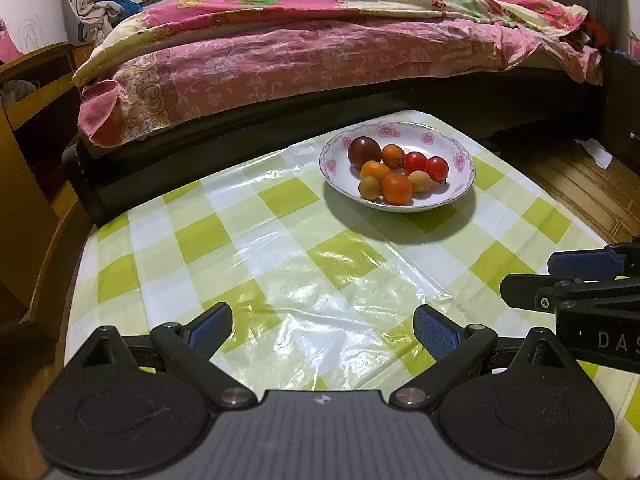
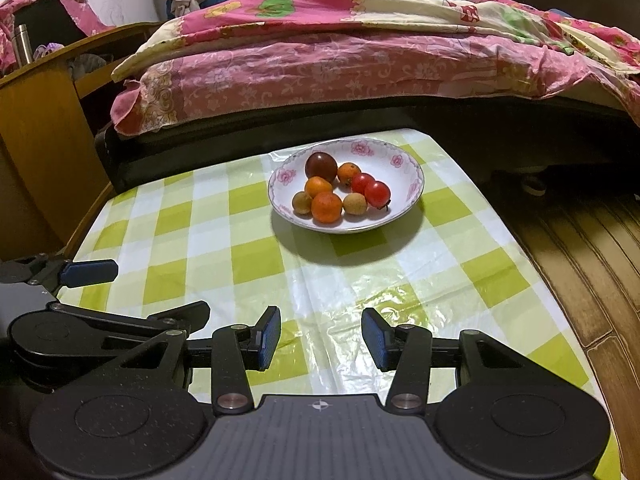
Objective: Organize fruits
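A white bowl with pink flowers on its rim (image 1: pixel 460 156) (image 2: pixel 408 168) stands at the far side of the table with the green-checked cloth (image 1: pixel 240 248) (image 2: pixel 224 240). It holds a dark plum (image 1: pixel 364 152) (image 2: pixel 321 166), orange fruits (image 1: pixel 396 189) (image 2: pixel 327 208), red tomatoes (image 1: pixel 436 168) (image 2: pixel 377 194) and pale yellow fruits (image 1: pixel 370 188) (image 2: pixel 355 204). My left gripper (image 1: pixel 322 330) is open and empty over the near cloth. My right gripper (image 2: pixel 320 336) is open and empty, beside the left one.
A bed with a pink floral quilt (image 1: pixel 320 48) (image 2: pixel 360 52) stands just behind the table. A wooden cabinet (image 1: pixel 36 96) (image 2: pixel 44 120) is at the left. Wooden floor (image 2: pixel 580 260) lies right of the table.
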Action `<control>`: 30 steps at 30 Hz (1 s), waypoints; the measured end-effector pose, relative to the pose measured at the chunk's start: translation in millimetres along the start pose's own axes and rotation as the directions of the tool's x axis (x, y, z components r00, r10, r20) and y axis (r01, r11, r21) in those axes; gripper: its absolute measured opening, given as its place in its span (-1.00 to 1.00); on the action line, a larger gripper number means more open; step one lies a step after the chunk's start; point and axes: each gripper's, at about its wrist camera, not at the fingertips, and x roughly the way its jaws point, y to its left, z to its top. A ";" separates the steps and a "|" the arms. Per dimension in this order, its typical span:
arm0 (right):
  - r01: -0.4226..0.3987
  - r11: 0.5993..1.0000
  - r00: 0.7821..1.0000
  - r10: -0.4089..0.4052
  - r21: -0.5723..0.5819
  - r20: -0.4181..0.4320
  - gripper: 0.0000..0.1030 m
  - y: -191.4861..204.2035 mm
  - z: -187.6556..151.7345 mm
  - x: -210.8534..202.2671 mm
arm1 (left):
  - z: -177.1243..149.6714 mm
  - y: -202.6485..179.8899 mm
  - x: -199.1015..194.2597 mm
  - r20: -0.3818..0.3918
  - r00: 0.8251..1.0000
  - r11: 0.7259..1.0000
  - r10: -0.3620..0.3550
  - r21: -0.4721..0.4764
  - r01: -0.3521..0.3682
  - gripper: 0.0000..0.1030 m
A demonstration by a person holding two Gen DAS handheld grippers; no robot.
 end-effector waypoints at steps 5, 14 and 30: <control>0.003 1.000 1.000 -0.003 0.002 -0.008 -0.17 1.3 -3.1 -0.8 | -3.8 -2.7 -0.5 -0.007 1.000 1.000 0.009 0.015 -0.009 1.00; 0.001 1.000 1.000 -0.001 0.005 -0.020 -0.17 2.7 -7.0 -1.8 | -7.0 -3.0 -3.3 -0.009 1.000 1.000 0.014 0.020 -0.014 1.00; 0.002 1.000 1.000 -0.002 0.002 -0.022 -0.16 4.8 -9.7 -2.5 | -9.7 -3.5 -3.6 -0.019 1.000 1.000 0.020 0.018 -0.020 1.00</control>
